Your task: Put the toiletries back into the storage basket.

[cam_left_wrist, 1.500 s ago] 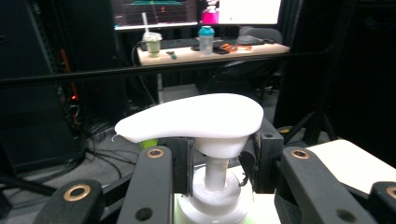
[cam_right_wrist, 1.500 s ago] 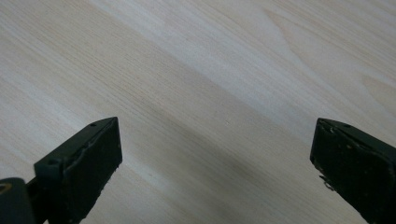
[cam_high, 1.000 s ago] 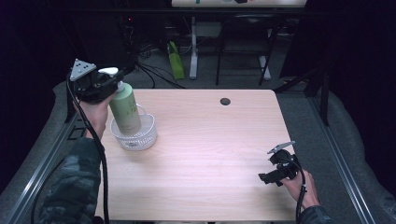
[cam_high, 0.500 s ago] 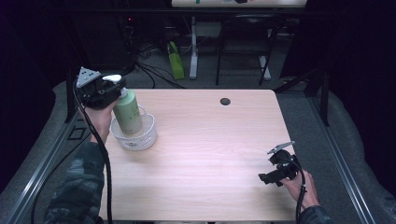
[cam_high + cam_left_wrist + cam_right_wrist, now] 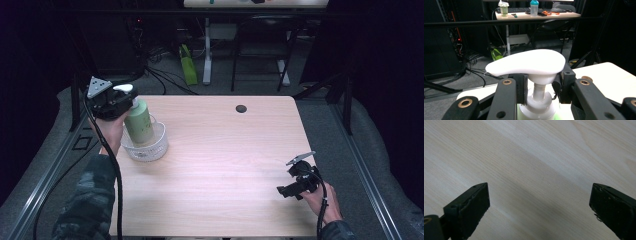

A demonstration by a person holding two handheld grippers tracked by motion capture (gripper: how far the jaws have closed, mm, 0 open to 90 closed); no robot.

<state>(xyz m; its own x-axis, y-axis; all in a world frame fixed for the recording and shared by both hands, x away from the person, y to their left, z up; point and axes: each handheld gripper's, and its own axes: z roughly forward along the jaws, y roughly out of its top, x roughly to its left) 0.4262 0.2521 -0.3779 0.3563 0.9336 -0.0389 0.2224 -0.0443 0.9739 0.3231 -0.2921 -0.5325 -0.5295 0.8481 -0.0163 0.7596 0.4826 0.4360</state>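
A green pump bottle [image 5: 139, 122] with a white pump head [image 5: 527, 62] stands tilted in a clear plastic bowl [image 5: 150, 148] at the table's left side. My left gripper [image 5: 120, 102] is shut on the bottle's neck just under the pump head; in the left gripper view the jaws press on the white stem [image 5: 539, 91] from both sides. My right gripper [image 5: 295, 182] rests low near the table's front right, open, with bare wood between its fingers [image 5: 469, 207].
The light wooden table [image 5: 225, 150] has a dark round grommet [image 5: 241, 108] near its far edge. Behind it are a green object [image 5: 188, 65] on the floor, cables and desk legs. A far desk [image 5: 536, 15] holds cups and a keyboard.
My left gripper has moved the bottle slightly right and down, so it sits lower in the bowl. The right gripper has stayed still.
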